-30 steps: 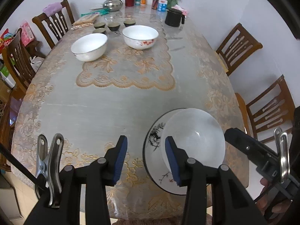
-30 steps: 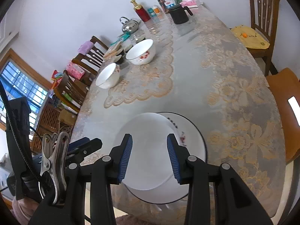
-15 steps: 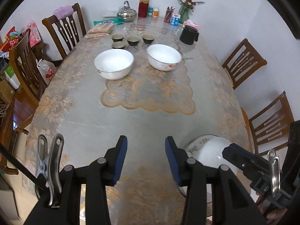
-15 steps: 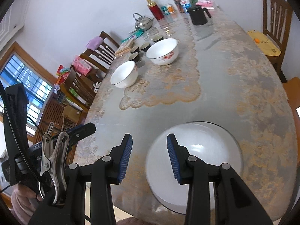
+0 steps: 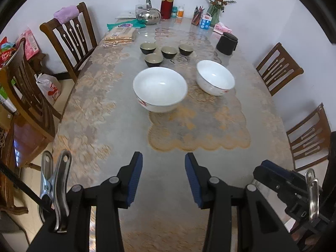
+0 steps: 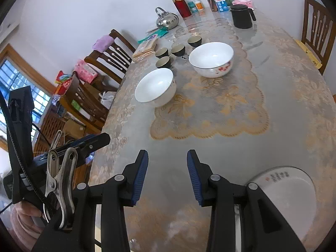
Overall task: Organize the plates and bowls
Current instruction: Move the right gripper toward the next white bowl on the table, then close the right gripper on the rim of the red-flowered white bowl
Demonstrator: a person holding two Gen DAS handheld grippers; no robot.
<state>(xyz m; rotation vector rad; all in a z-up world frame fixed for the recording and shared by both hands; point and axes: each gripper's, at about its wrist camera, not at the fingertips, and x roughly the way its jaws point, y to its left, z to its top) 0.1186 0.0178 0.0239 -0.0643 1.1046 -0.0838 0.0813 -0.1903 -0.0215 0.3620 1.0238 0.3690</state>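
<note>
Two white bowls stand mid-table: a nearer one (image 5: 160,89) (image 6: 155,87) and a farther one with red flowers (image 5: 215,80) (image 6: 211,58). A white bowl on a patterned plate (image 6: 292,191) sits near the table's front edge, at the lower right of the right wrist view. My left gripper (image 5: 163,177) is open and empty above the near table, pointing toward the nearer bowl. My right gripper (image 6: 167,177) is open and empty, left of the plate stack. The right gripper also shows in the left wrist view (image 5: 271,176).
Several small dark cups (image 5: 156,59) stand behind the bowls. A black jug (image 5: 227,43), kettle (image 5: 148,15), red bottle (image 5: 167,3) and packets crowd the far end. Wooden chairs (image 5: 69,40) (image 5: 279,68) line both sides of the table.
Both grippers have drawn back from the plate and bowl stack and turned toward the two far bowls. The stack has left the left wrist view and slid to the right wrist view's lower right.
</note>
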